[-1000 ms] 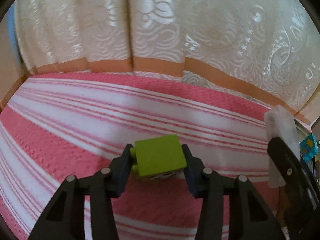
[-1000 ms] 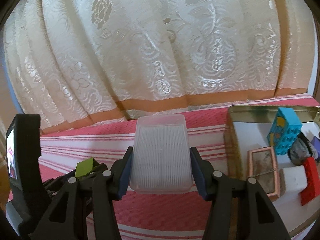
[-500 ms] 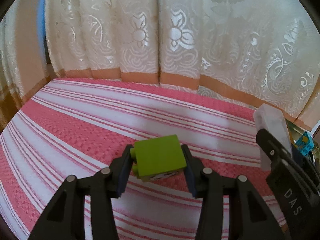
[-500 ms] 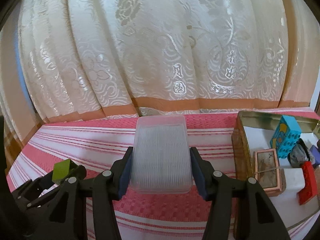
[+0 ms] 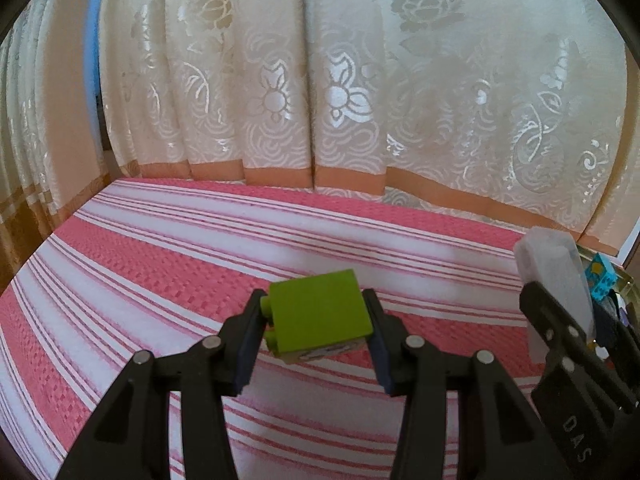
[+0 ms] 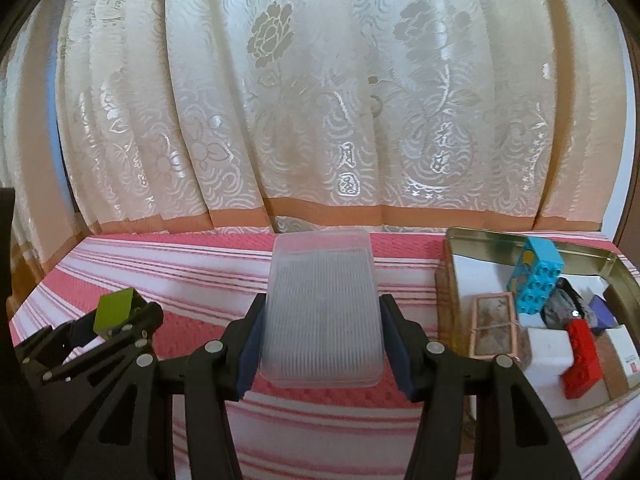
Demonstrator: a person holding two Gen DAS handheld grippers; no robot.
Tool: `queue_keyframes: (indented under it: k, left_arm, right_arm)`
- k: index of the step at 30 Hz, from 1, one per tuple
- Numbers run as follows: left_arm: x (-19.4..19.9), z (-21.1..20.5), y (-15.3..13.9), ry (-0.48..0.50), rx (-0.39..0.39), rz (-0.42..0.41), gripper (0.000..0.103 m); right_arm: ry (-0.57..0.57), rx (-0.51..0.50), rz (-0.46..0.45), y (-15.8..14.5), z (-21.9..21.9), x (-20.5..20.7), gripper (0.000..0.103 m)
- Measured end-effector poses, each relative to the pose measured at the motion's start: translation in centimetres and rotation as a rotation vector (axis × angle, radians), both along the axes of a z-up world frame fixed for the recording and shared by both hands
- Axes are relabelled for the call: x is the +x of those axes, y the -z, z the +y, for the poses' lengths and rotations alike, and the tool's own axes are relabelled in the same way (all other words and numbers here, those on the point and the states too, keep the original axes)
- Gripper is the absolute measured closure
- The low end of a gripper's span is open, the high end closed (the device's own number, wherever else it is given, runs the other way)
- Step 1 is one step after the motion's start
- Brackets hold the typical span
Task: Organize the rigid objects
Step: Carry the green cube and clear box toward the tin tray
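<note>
Left to right across the pink-and-white striped tabletop cloth: the left gripper has its jaws clenched on a lime-green toy brick, carried clear of the cloth at the left of the scene. At centre, the right gripper has its jaws grasping a translucent ribbed plastic box by its two long sides, also held off the cloth. At the far right stands an open metal tin, its gold rim visible. Compared with one second ago, both views now show more of the cream embroidered curtain and a wider stretch of cloth, and the green brick sits farther from the right gripper's view centre; both grippers appear to have risen while keeping their loads, which suggests the carry phase toward the tin is under way rather than a fresh pick. Contents of the tin: a blue studded brick leaning upright near the far wall, a pink-framed rectangular block bound with a thin band at the near left, a white block beside it, a red studded brick, a grey stone-like lump, and a dark purple piece towards the right. The tin looks already crowded, so free space for the two carried items seems limited.
</note>
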State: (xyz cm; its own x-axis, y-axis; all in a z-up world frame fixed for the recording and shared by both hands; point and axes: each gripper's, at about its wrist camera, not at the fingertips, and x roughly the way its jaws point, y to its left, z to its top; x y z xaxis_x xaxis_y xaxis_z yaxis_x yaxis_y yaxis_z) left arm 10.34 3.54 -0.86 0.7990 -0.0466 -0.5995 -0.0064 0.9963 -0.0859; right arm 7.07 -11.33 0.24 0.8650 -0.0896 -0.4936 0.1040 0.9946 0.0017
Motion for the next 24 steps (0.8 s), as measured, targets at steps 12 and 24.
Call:
queue_keyframes:
  k: [12,24]
  left_arm:
    - [-2.9,-0.6,-0.7,0.019,-0.007,-0.066,0.056]
    - [-4.7,-1.1,-1.3,0.024,-0.021,-0.115,0.056]
  right_arm:
    - [0.003,-0.009,-0.006,-0.1,-1.0,-2.4,0.046]
    - [0.009,-0.011,-0.005,-0.1,-1.8,-3.9,0.046]
